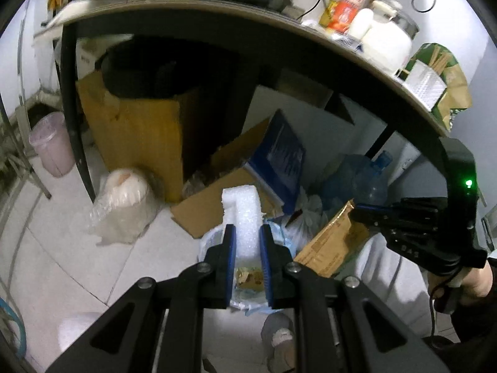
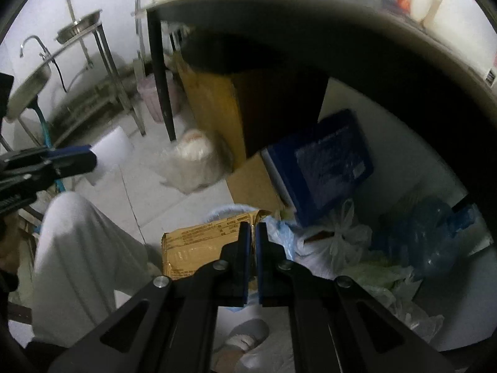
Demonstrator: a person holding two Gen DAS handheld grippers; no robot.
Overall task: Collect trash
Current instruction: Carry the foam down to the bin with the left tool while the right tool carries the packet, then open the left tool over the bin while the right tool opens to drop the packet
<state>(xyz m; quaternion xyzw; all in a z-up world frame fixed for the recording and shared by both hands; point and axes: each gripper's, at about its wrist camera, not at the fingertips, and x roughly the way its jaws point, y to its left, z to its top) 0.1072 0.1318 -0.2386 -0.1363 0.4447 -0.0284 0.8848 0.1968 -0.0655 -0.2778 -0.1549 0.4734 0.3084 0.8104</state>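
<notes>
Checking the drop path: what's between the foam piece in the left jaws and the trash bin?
Nothing. In the left wrist view the foam piece hangs directly over the bag-lined trash bin, with only brown scraps showing inside below it.

Nothing legible. Red characters on the orange bottle label (image 1: 349, 6) blurred past reading. Printed lines on the brown cardboard piece (image 2: 198, 242) too small to make out. White print on the blue box (image 2: 329, 161) smeared.
</notes>
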